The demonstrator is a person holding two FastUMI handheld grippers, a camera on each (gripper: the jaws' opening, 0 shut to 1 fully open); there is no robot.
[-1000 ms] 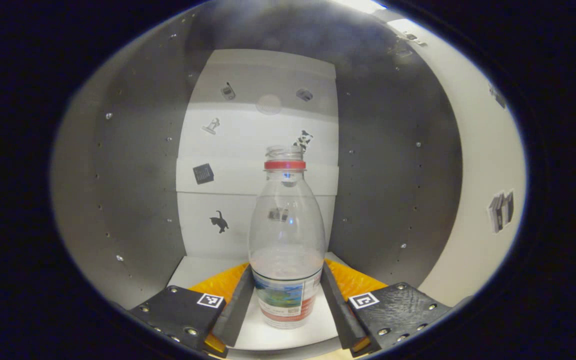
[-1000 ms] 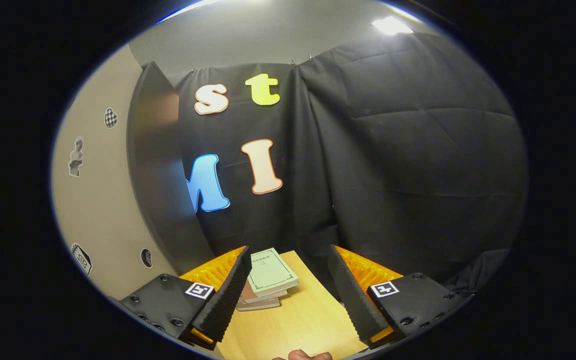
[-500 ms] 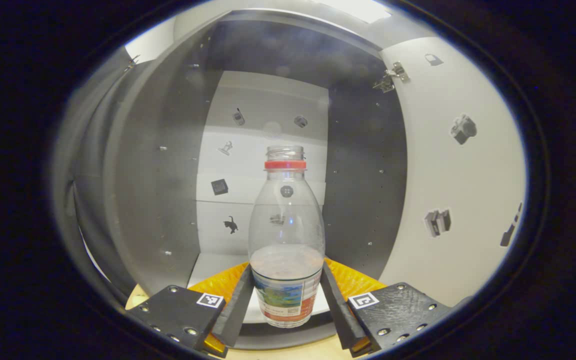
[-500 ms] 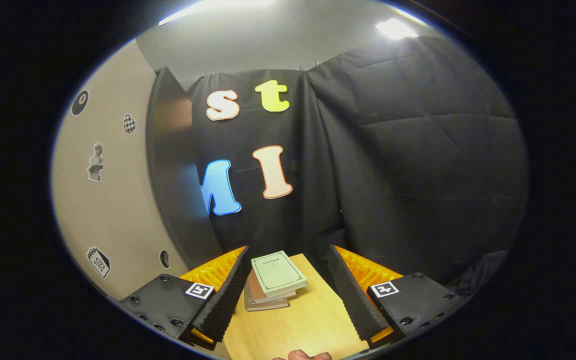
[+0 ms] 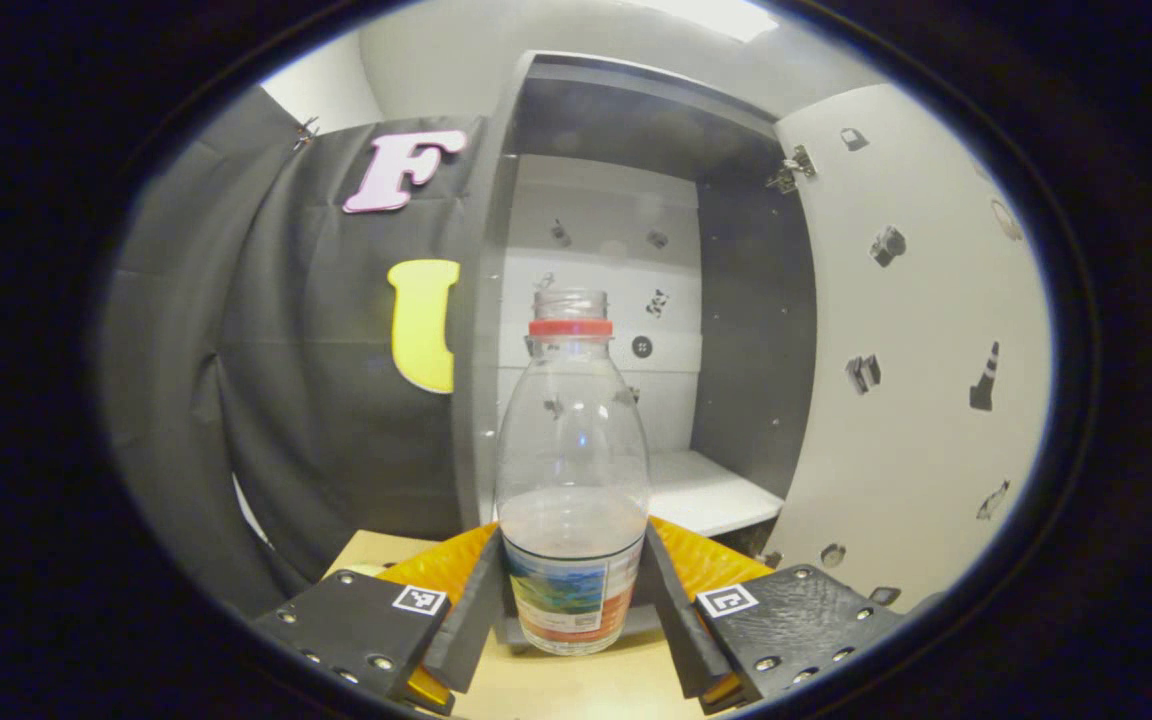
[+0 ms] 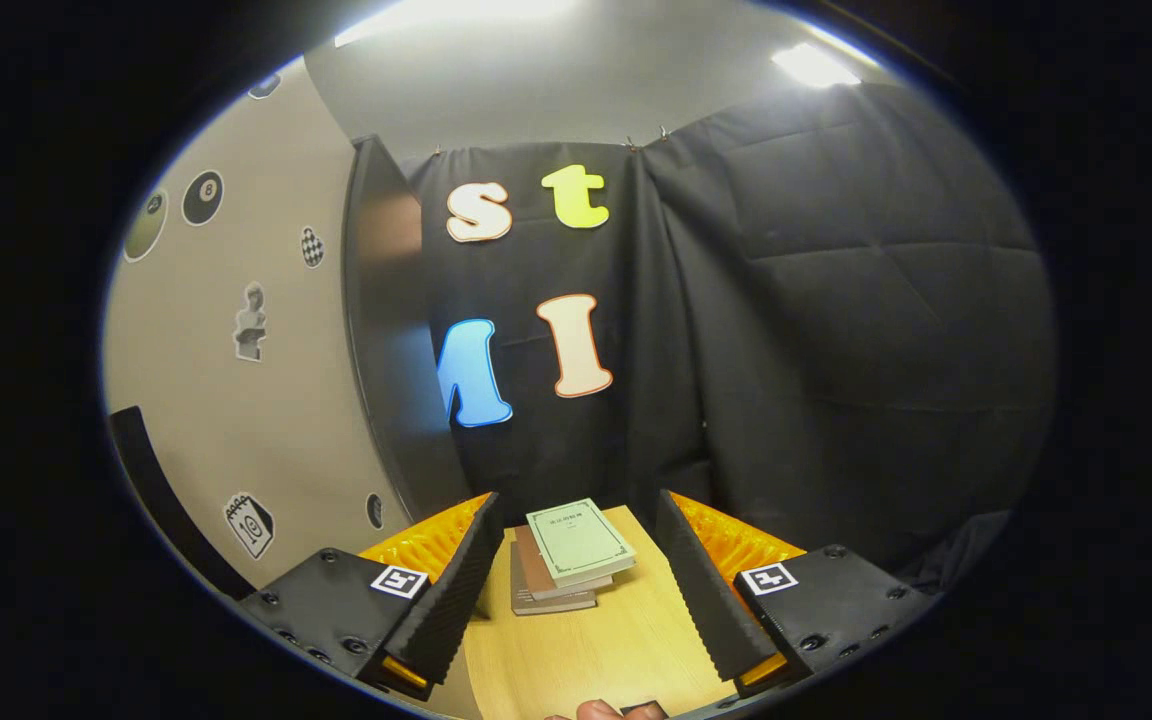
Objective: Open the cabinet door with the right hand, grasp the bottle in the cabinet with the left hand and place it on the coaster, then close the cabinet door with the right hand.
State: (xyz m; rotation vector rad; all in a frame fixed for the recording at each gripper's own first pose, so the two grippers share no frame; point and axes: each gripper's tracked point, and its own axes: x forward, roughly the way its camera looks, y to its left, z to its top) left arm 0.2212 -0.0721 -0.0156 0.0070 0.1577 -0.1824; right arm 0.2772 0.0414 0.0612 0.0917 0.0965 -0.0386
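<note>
Two fingers of my left gripper [image 5: 573, 610] squeeze the bottle [image 5: 573, 480] low on its label, so it stays upright, just outside the open cabinet [image 5: 636, 300]. My right gripper [image 6: 573, 590] waits wide apart with nothing in it, near the cabinet door [image 6: 236, 380], above the table [image 6: 586, 650] and stacked books [image 6: 566, 565].

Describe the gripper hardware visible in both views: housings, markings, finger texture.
Left gripper and right gripper look alike: black textured housing blocks with silver screws, each carrying a square black-and-white fiducial tag. Orange ribbed panels sit behind the long wedge-shaped fingers, whose inner faces are ridged.
</note>
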